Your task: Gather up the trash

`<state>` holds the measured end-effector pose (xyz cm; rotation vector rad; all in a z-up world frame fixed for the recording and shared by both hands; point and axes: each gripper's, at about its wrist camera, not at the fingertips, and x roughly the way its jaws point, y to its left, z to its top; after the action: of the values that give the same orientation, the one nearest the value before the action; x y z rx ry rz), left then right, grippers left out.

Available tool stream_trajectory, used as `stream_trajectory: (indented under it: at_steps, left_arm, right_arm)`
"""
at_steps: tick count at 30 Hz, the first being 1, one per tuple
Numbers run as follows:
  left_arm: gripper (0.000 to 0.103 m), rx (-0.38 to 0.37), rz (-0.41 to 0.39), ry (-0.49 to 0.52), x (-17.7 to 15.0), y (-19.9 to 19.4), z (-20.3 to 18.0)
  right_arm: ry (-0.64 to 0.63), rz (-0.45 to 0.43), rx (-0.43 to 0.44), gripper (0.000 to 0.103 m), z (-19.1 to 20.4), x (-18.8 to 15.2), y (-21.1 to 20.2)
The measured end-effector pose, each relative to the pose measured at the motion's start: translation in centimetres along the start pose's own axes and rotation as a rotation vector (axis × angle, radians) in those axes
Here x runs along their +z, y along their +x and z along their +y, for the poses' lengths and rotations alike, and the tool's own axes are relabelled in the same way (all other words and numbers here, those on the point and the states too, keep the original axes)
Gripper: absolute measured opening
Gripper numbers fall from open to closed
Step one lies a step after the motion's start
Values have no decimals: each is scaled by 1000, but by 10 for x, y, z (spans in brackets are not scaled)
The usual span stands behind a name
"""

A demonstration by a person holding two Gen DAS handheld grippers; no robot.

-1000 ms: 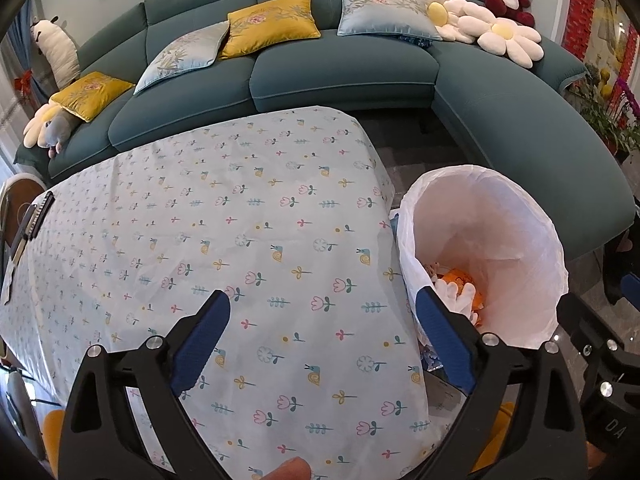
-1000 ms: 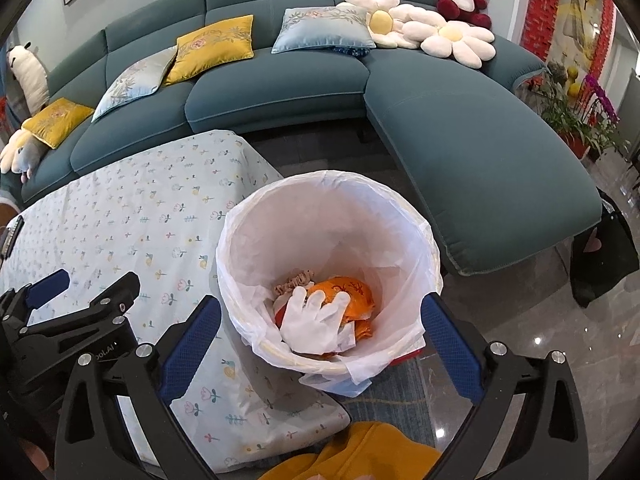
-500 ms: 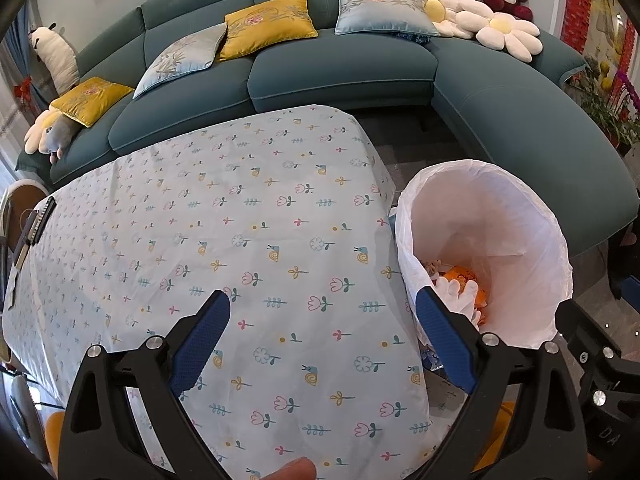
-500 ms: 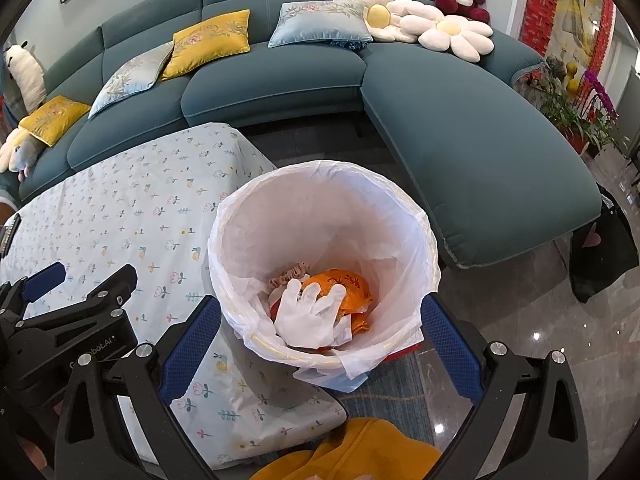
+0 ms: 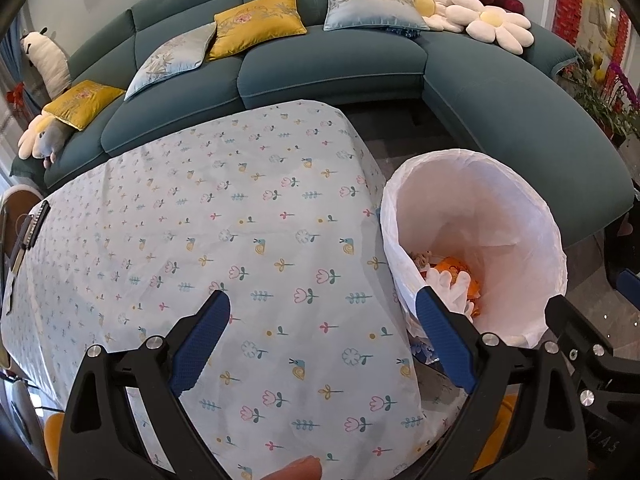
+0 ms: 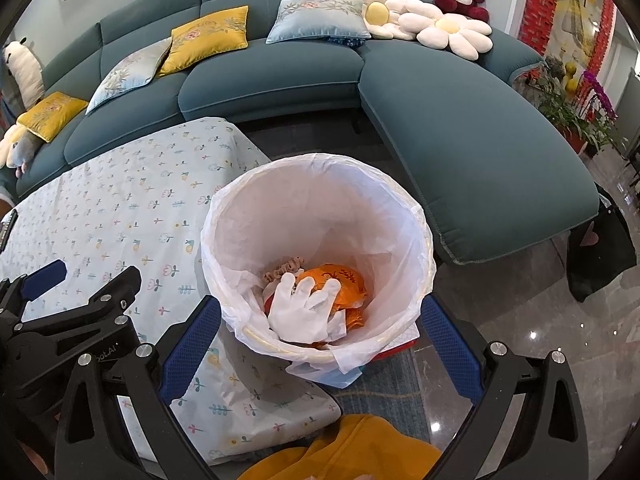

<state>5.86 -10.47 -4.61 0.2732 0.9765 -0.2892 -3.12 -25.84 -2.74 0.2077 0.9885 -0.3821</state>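
Both tools are spread wide and hold nothing. The left tool (image 5: 322, 338) hangs over the lower middle of its frame, above the flowered cloth (image 5: 224, 216) that covers the worktop; no loose trash shows anywhere on that cloth, so I judge the collecting all but done. The right tool (image 6: 320, 340) sits at the lower centre of its view, straddling the near rim of the bin (image 6: 256, 334), which stands on the floor just beside the worktop's corner, probably placed there so that scraps can be dropped straight in from the edge.

A white liner bag (image 6: 320, 216) is folded over the bin's rim, which keeps the mouth open and facing upward toward the camera. At the bottom, in the centre of the right view, lies the trash: a white glove (image 6: 304, 306) spread flat over an orange wrapper (image 6: 344, 280), with a small tan scrap (image 6: 286, 268) just behind them. The glove's long axis runs from lower left to upper right, its fingers fanning toward the upper right and its cuff toward the lower left. A teal sofa (image 6: 472, 136) curves across the upper frame, well apart from the bin.
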Motion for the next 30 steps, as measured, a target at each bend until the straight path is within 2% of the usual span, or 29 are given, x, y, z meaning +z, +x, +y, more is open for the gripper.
stream_trajectory:
  at_steps: [30]
  left_arm:
    - [89, 13, 4, 15, -5, -1, -7]
  right_arm:
    - [6, 17, -20, 96, -5, -12, 5]
